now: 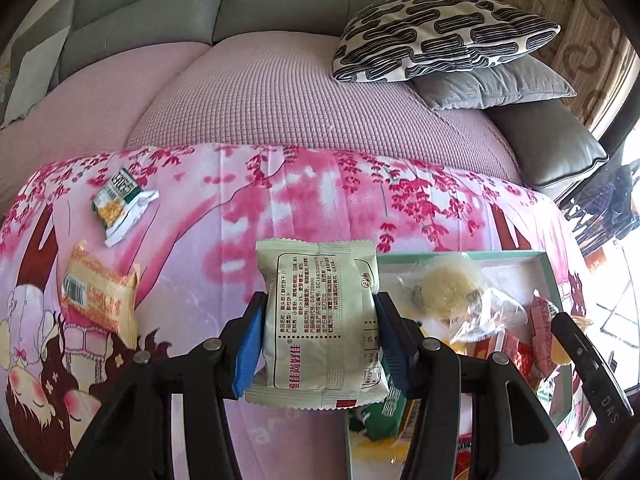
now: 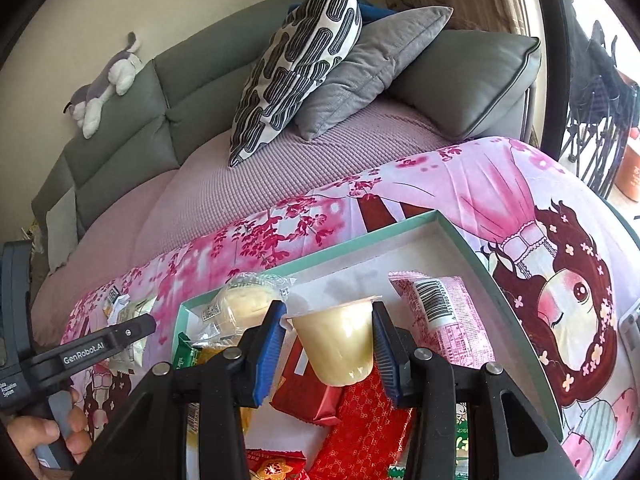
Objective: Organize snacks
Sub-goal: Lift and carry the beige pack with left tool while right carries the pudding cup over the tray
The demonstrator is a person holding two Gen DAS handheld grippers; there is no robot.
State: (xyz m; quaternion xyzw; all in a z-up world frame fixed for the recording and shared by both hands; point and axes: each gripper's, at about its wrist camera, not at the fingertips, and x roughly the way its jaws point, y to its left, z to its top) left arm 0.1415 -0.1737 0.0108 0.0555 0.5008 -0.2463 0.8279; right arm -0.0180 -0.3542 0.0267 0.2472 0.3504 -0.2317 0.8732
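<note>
My left gripper (image 1: 318, 336) is shut on a pale green biscuit packet (image 1: 320, 320), held above the pink cloth just left of the teal-rimmed box (image 1: 460, 257). My right gripper (image 2: 330, 344) is shut on a cream jelly cup (image 2: 340, 344), held over the box (image 2: 320, 258). The box holds a clear-wrapped round cake (image 2: 244, 300), a pink barcoded packet (image 2: 444, 320), red packets (image 2: 308, 396) and green ones (image 2: 185, 354). On the cloth to the left lie a green-white snack pack (image 1: 120, 204) and an orange packet (image 1: 100, 292).
The floral pink cloth (image 1: 280, 200) covers a low surface in front of a grey sofa (image 1: 260, 4) with a patterned cushion (image 1: 440, 36) and a grey cushion (image 2: 368, 68). A plush toy (image 2: 108, 84) lies on the sofa back. A dark rack (image 2: 600, 92) stands at the right.
</note>
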